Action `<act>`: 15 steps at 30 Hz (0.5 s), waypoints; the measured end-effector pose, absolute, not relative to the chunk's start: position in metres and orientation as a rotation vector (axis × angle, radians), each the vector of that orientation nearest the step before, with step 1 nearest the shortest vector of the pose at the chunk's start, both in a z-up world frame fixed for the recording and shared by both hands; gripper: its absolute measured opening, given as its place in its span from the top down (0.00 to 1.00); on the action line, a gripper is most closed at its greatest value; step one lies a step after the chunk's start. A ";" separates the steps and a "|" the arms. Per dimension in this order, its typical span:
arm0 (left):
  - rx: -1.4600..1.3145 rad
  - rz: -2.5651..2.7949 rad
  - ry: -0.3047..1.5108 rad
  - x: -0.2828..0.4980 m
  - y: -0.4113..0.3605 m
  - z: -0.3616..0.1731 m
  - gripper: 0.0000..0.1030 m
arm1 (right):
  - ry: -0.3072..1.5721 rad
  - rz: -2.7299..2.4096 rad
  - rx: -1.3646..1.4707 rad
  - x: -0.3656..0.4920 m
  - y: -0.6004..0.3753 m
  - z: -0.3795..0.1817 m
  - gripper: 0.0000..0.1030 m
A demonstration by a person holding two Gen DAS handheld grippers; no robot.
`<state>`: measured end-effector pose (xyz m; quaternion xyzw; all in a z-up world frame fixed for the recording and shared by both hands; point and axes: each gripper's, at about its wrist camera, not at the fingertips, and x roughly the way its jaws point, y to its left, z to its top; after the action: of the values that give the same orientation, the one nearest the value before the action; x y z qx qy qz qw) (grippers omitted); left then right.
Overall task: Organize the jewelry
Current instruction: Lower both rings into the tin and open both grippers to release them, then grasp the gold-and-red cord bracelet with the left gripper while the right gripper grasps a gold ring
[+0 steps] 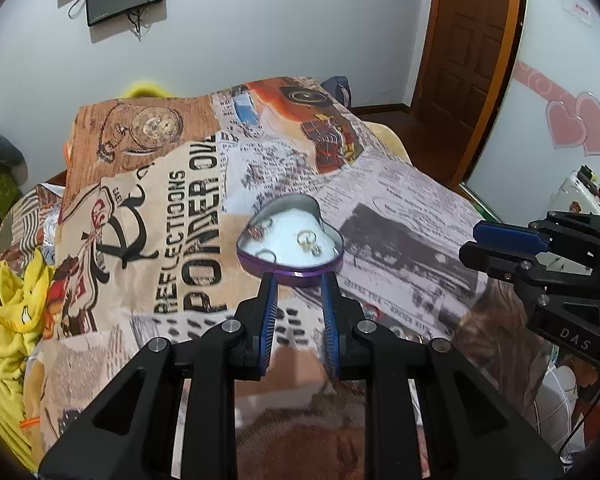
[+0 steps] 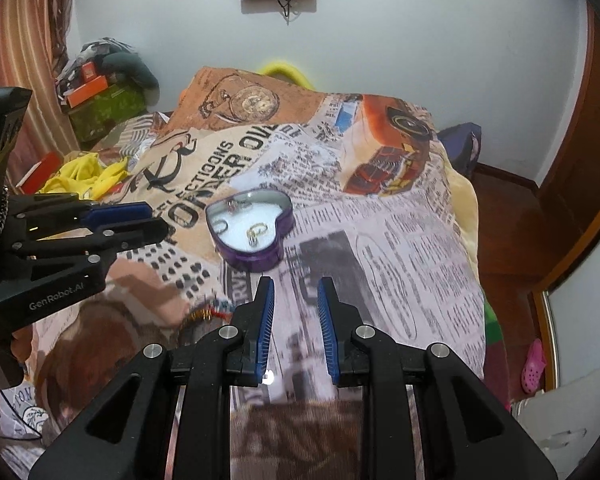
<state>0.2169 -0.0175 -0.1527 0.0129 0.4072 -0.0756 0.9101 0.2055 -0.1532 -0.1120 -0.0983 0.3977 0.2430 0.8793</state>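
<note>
A purple heart-shaped tin (image 1: 300, 270) (image 2: 278, 236) with a white lining lies open on the printed bedspread (image 1: 172, 216) (image 2: 400, 240). Inside it are a gold ring (image 1: 306, 237) (image 2: 256, 232) and a couple of other small rings. My left gripper (image 1: 298, 282) hovers just short of the tin, slightly open, nothing between its blue pads. My right gripper (image 2: 296, 282) hangs to the right of the tin's near side, also slightly open and empty. A beaded bracelet (image 2: 208, 314) lies on the spread near the right gripper's left finger. Each gripper shows from the side in the other's view (image 1: 472, 244) (image 2: 156, 220).
Yellow cloth (image 1: 4, 312) (image 2: 84, 176) is bunched at the bed's left edge. Boxes and clutter (image 2: 100, 96) stand at the far left by the curtain. A wooden door (image 1: 472, 40) is at the right, and a pink shoe (image 2: 534, 364) lies on the floor past the bed's right edge.
</note>
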 end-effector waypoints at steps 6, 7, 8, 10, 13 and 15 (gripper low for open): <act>0.029 -0.167 0.885 0.206 -0.020 -0.168 0.80 | 0.859 0.491 -0.202 0.196 -0.161 -0.122 0.81; 0.029 -0.170 0.890 0.205 -0.021 -0.170 0.80 | 0.865 0.490 -0.203 0.195 -0.163 -0.124 0.81; 0.030 -0.174 0.898 0.203 -0.022 -0.173 0.80 | 0.872 0.488 -0.203 0.193 -0.164 -0.127 0.81; 0.027 -0.182 0.917 0.200 -0.023 -0.180 0.80 | 0.891 0.490 -0.202 0.191 -0.166 -0.133 0.81; 0.009 -0.195 0.951 0.198 -0.023 -0.193 0.80 | 0.919 0.495 -0.210 0.187 -0.165 -0.143 0.81; -0.002 -0.202 0.972 0.198 -0.025 -0.200 0.80 | 0.936 0.502 -0.209 0.185 -0.165 -0.149 0.81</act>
<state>0.1977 -0.0248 -0.2004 -0.0009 0.4665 -0.0971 0.8792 0.1846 -0.1648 -0.1490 -0.0995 0.4454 0.2389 0.8571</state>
